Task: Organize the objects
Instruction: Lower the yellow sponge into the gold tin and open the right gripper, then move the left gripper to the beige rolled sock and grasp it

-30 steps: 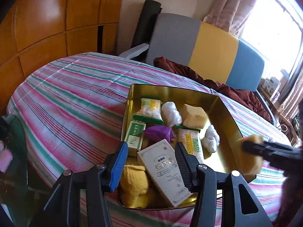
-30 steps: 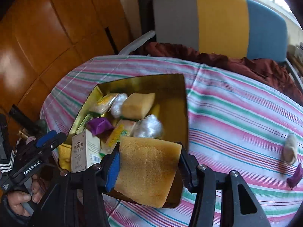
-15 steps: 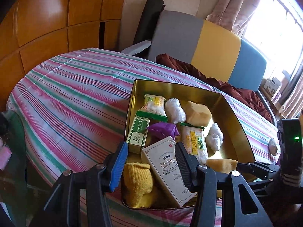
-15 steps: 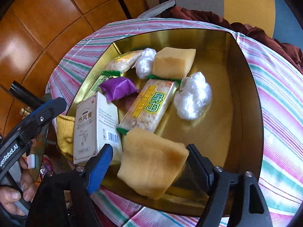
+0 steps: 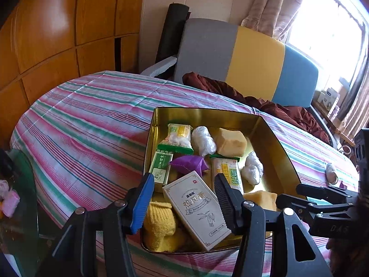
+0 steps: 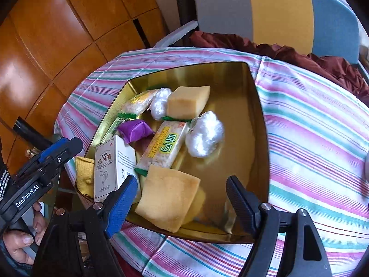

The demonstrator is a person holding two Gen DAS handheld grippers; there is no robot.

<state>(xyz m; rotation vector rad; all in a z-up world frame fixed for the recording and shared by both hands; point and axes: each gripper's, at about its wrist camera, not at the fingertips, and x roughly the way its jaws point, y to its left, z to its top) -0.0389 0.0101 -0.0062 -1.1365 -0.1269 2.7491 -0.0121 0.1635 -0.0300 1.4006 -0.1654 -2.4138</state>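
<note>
A gold tin box (image 5: 272, 136) (image 6: 251, 106) sits on the striped tablecloth and holds several items: a white carton (image 5: 196, 207) (image 6: 113, 166), snack packets, wrapped white lumps, a purple pouch (image 5: 189, 164), a yellow cloth (image 5: 159, 226). A tan sponge (image 6: 168, 198) (image 5: 260, 198) lies in the box's near corner. My right gripper (image 6: 182, 200) is open just above it, fingers clear of it. My left gripper (image 5: 182, 198) is open and empty over the box's near edge, above the white carton.
The round table's striped cloth (image 5: 87, 124) reaches left and far. A grey, yellow and blue chair (image 5: 249, 62) with a dark red cloth stands behind. A small pale object (image 5: 331, 173) lies on the cloth right of the box. Wood panels line the left.
My right gripper brought the tan sponge over the box, lowered it in and opened; the sponge now lies loose in the box. My left gripper stayed open and barely moved.
</note>
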